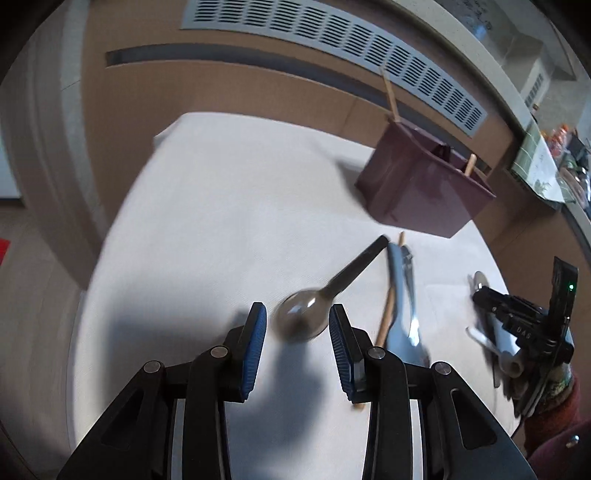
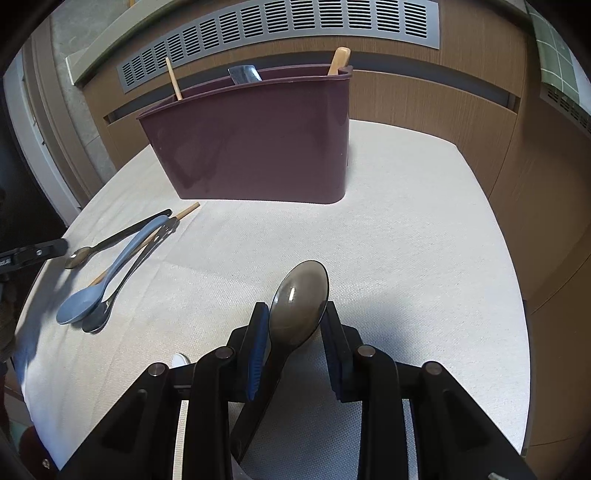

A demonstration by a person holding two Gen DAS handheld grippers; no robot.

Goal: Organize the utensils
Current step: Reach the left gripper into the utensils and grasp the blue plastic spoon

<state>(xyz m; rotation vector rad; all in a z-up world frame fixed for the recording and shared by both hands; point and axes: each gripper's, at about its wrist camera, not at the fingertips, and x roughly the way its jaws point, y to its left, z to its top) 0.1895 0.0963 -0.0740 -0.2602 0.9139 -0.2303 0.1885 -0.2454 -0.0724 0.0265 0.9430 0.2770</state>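
Observation:
A maroon utensil caddy stands at the back of the white-clothed table; it also shows in the left wrist view. My left gripper is open, its blue pads either side of the bowl of a smoky dark spoon lying on the cloth. My right gripper has its jaws around the bowl and neck of a second dark translucent spoon; contact of the pads is unclear. In the left wrist view the right gripper is at the table's right edge.
A blue spoon, a dark metal spoon, and a wooden chopstick lie together left of centre. The caddy holds a wooden stick, a blue handle and a wooden handle. A brown wall with a vent stands behind.

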